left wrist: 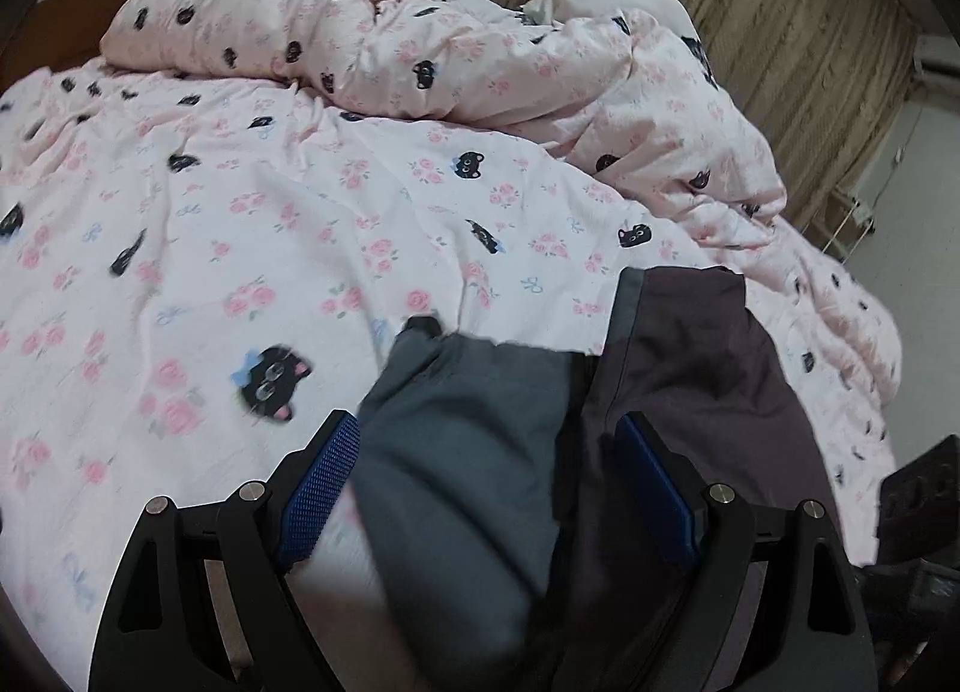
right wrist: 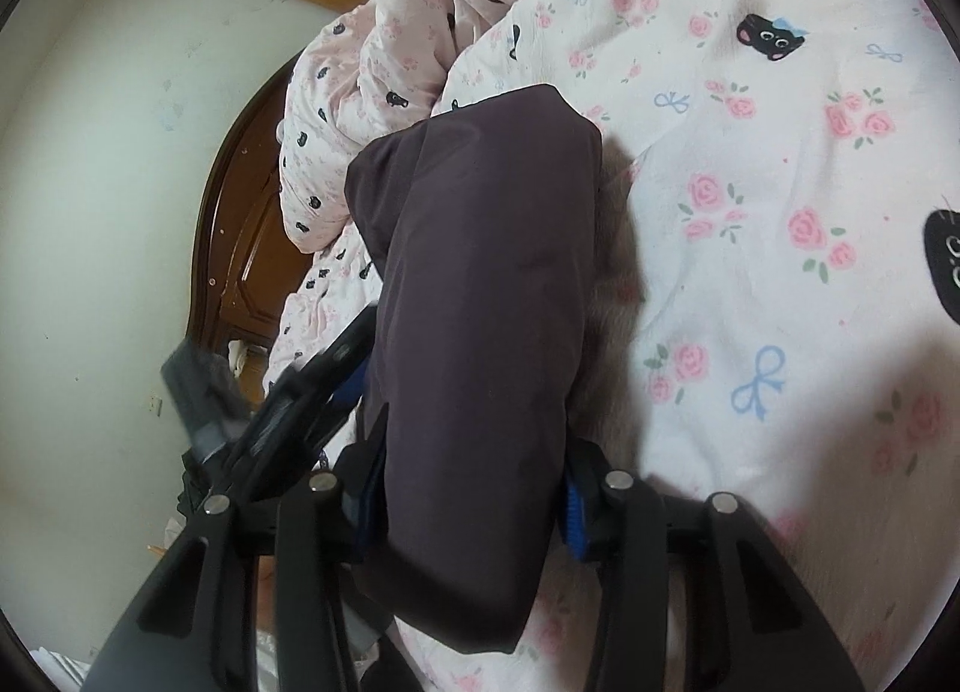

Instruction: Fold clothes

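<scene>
Black gripper arms with blue textured pads are filling the bottom of both wrist views.

Item 1, left gripper [left wrist: 489, 488]: its fingers are standing wide apart, with dark cloth passing between them. Neither blue pad is visibly pressing on the fabric, so whether the cloth is actually being held cannot be told from the left wrist view.

Item 2, right gripper [right wrist: 468, 488]: its fingers are sitting against both sides of a thick bundle of the dark garment [right wrist: 486, 284], gripping it. The bundle is running forward from the jaws over the bed.

Item 3, dark garment [left wrist: 684, 368]: in the left wrist view it is showing two tones, a grey-blue panel on the left and a dark purple-brown panel on the right. It is lying on and hanging just above the bedsheet [left wrist: 288, 224].

Item 4, bedsheet: pale pink, printed with roses, blue bows and black cat faces, and covering the mattress.

Item 5, quilt [left wrist: 420, 38]: same print, crumpled in a heap at the far side of the bed.

Item 6, wooden headboard [right wrist: 240, 224]: dark brown, showing beside the bed against a pale wall [right wrist: 108, 152].

Item 7, curtain [left wrist: 774, 32]: beige, hanging beyond the quilt.
</scene>
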A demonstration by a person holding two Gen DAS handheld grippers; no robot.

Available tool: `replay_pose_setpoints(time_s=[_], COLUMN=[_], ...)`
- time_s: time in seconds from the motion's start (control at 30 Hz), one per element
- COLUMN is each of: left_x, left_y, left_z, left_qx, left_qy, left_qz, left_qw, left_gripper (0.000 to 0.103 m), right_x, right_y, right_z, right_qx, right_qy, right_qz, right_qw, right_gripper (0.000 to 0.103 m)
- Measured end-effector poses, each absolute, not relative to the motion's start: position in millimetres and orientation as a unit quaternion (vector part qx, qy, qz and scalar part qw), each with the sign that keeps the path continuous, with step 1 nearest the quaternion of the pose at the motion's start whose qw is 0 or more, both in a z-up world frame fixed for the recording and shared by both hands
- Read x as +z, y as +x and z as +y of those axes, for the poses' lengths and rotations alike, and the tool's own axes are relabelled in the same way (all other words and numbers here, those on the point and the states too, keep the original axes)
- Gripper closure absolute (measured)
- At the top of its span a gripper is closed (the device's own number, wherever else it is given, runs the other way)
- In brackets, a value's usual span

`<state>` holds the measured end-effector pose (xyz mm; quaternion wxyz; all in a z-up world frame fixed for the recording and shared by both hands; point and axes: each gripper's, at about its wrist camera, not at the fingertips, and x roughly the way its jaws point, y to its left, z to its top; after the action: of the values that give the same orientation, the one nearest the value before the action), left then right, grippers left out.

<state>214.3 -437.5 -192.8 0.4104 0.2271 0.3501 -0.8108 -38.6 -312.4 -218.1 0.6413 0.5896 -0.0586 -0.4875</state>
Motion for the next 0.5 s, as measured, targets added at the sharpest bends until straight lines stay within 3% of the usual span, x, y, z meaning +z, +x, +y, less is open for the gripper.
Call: replay_pose_setpoints(time_s=[0.2,0.5], left_x=[-201.9,-216.7], left_y=[256.6,254.9], left_z=[-404.8,-386.3], left_qx=[-0.796,-0.766], left_qy=[0.205,0.161], left_qz=[0.445,0.554], left_qw=[0.355,0.282], left_gripper=[0.018,0.014], right_x=[-214.7,-220.0], right_y=[-48.0,-55.1], right_z=[-303.5,-299.5], right_qx=[-0.484,-0.468], right_qy=[0.594,0.611], right_qz=[-0.084,-0.114], right_qw=[0.638,0.628], right_gripper=[0.059,0.059])
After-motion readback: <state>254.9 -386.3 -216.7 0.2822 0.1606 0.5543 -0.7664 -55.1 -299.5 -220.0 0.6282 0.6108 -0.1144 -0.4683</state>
